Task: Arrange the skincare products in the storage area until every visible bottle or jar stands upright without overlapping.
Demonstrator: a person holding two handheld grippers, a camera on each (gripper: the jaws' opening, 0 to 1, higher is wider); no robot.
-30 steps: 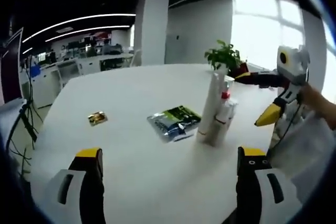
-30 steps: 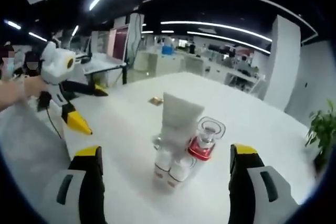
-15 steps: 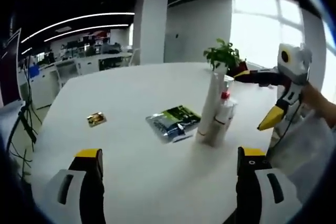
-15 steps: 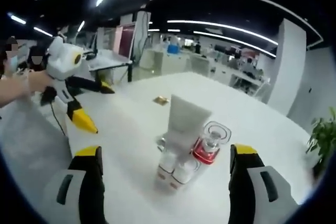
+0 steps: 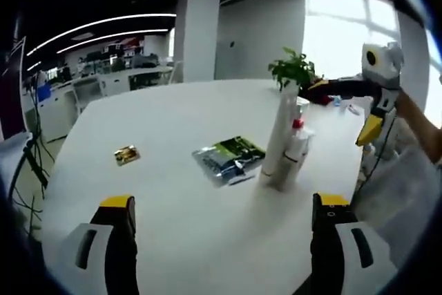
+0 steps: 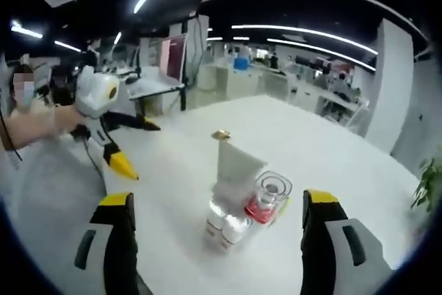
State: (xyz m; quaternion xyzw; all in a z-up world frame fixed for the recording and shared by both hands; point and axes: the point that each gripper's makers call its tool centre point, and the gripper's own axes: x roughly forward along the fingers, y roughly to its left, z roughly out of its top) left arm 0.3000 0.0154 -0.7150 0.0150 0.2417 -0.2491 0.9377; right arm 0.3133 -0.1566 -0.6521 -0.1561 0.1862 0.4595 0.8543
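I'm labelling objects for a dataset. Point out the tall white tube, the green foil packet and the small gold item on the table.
tall white tube [image 5: 278,136], left gripper view, middle of its body
green foil packet [image 5: 228,159], left gripper view, centre of its face
small gold item [image 5: 127,155], left gripper view, its middle
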